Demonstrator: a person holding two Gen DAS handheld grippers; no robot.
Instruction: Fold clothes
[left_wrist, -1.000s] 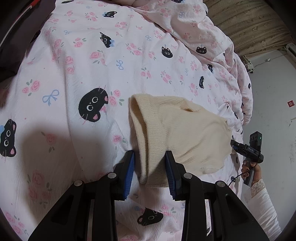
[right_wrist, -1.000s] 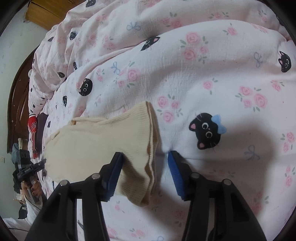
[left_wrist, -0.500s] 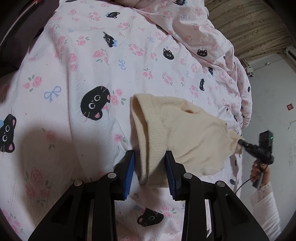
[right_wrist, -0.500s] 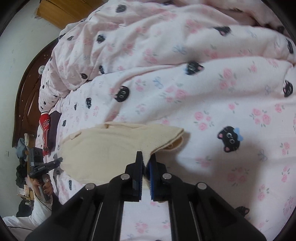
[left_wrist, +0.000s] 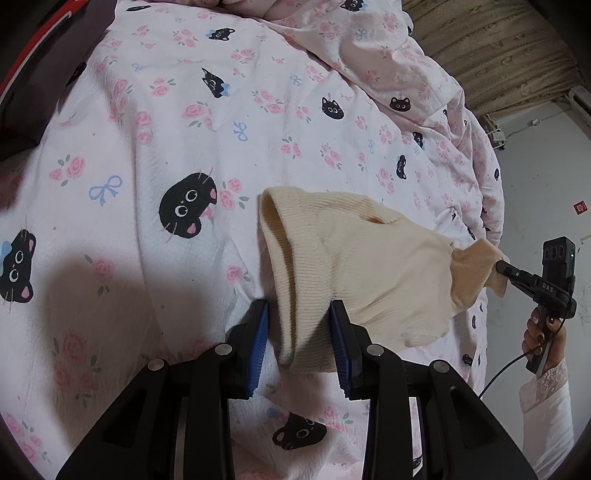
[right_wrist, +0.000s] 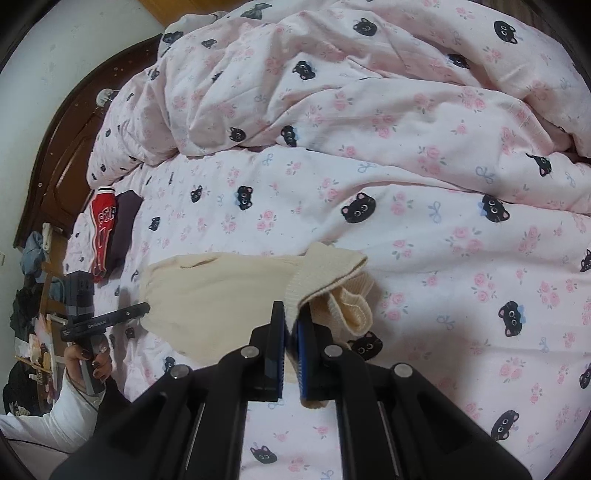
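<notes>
A cream ribbed knit garment lies on a pink cat-print bedspread. In the left wrist view my left gripper is open, its blue pads on either side of the garment's ribbed hem. In the right wrist view my right gripper is shut on the ribbed edge of the garment and lifts it off the bed. The right gripper also shows at the far right of the left wrist view, pinching the cream fabric. The left gripper shows at the left of the right wrist view, at the garment's edge.
A bunched pink duvet lies across the far side of the bed. A red and dark garment lies near the wooden headboard. Clutter sits beside the bed on the left.
My right gripper closed on the garment's ribbed edge and raised it, pulling the fabric up and away. My left gripper stayed open around the hem.
</notes>
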